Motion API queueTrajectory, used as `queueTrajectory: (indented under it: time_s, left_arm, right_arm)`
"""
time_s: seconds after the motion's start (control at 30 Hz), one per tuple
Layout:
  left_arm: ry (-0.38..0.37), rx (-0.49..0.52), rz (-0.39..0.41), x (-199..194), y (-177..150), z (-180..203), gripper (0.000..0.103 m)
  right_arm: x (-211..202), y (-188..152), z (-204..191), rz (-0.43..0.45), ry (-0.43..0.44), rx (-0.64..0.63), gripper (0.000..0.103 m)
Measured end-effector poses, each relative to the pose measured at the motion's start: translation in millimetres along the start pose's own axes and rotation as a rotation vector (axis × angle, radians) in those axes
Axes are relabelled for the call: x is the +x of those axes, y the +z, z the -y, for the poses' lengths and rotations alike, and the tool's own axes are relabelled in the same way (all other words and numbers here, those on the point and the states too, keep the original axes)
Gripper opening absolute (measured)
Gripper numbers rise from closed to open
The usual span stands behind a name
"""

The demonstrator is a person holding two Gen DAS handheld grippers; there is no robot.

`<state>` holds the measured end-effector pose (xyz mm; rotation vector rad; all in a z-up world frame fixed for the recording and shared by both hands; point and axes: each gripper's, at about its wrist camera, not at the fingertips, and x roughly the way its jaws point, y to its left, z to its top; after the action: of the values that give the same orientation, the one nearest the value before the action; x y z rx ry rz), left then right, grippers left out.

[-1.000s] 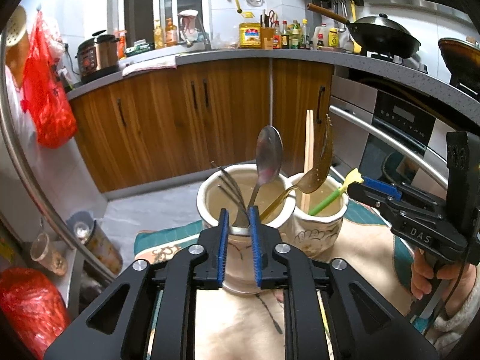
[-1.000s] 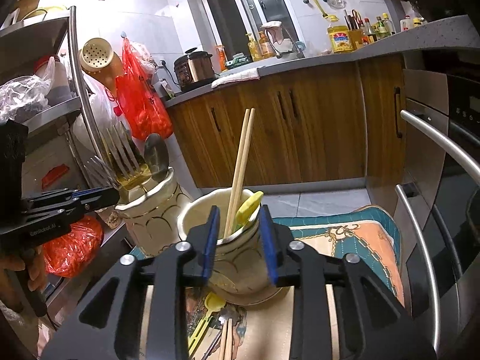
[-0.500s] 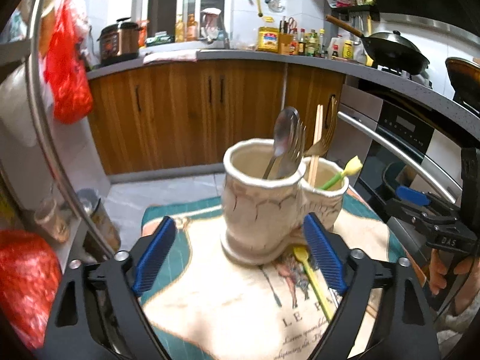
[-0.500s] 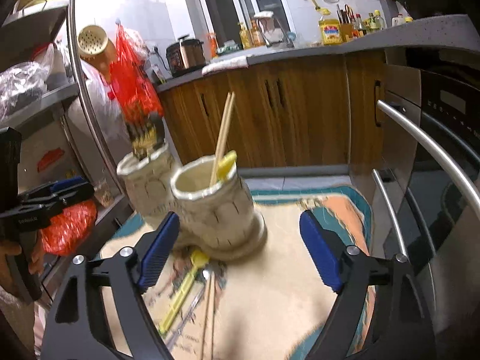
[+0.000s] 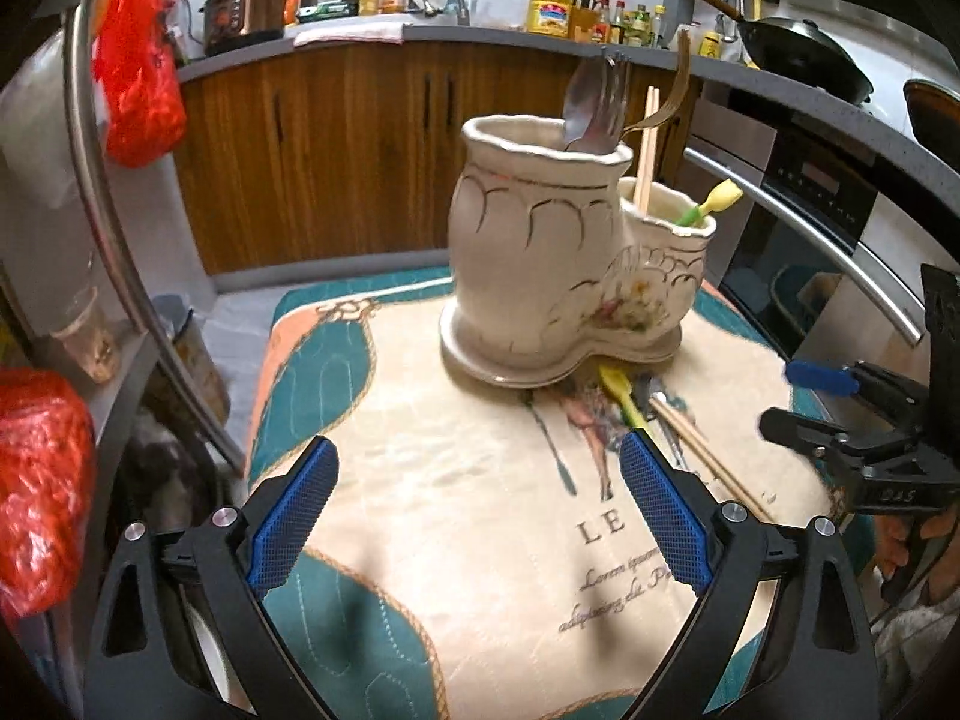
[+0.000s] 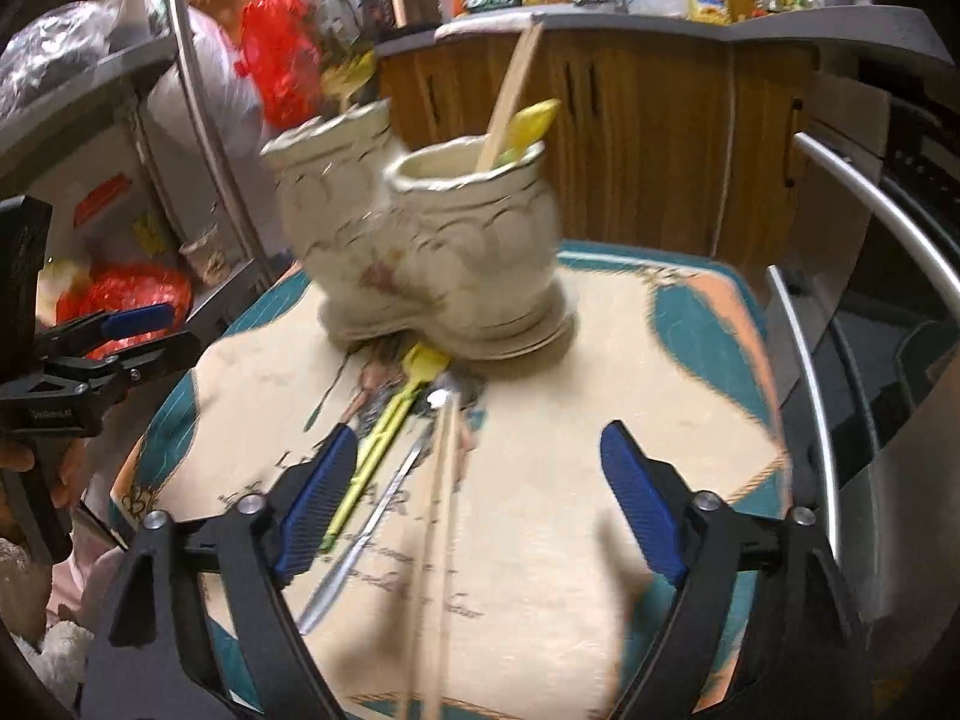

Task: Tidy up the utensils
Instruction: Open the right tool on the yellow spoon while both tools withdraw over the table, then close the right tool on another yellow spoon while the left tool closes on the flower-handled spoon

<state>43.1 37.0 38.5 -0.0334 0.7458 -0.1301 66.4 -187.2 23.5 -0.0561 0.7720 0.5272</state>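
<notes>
Sorting mostly done-ish | ceramic utensil holder (image 5: 540, 264) center frame holds spoon, fork, chopsticks | leftovers on table by its base: yellow spoon (image 6: 384, 438), knife (image 6: 360, 540), chopsticks (image 6: 435, 540) | left tool (image 5: 474, 516) and right tool (image 6: 480, 504) both spread wide, gripping nothing

Near table (image 5: 468, 516): bare cloth, open passage. Far centre: holder (image 5: 540, 264) blocks. Right of centre: loose chopsticks (image 5: 696, 441), yellow utensil (image 5: 621, 396) lie just before holder. Oven handle (image 5: 804, 240) bounds far right.
</notes>
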Motion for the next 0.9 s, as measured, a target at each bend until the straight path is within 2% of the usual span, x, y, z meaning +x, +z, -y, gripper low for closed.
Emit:
queueTrajectory:
  time_s: [0.13,0.17,0.33,0.5,0.6,0.7,0.9]
  left_arm:
    - [-0.009,-0.022,0.005,-3,-2,-5,0.094]
    - [-0.011,-0.022,0.006,-4,-2,-6,0.094]
    - [-0.028,-0.018,0.004,-5,-7,-6,0.094]
    - [-0.046,-0.016,-0.006,-3,-11,-5,0.094]
    - [-0.057,-0.011,-0.011,-2,-13,-2,0.094]
    - [-0.064,-0.003,-0.018,0,-14,2,0.094]
    - [-0.082,0.027,-0.04,6,-15,20,0.094]
  right_arm:
    - [20,8,-20,-0.058,0.017,-0.035,0.052]
    - [26,10,-26,-0.077,0.021,-0.044,0.044]
    - [52,15,-41,-0.148,0.011,-0.05,0.03]
    - [71,15,-43,-0.189,-0.032,-0.043,0.026]
    - [77,14,-43,-0.177,-0.061,-0.044,0.017]
    - [73,13,-36,-0.173,-0.021,0.008,0.01]
    - [41,7,-14,-0.115,0.041,0.085,0.01]
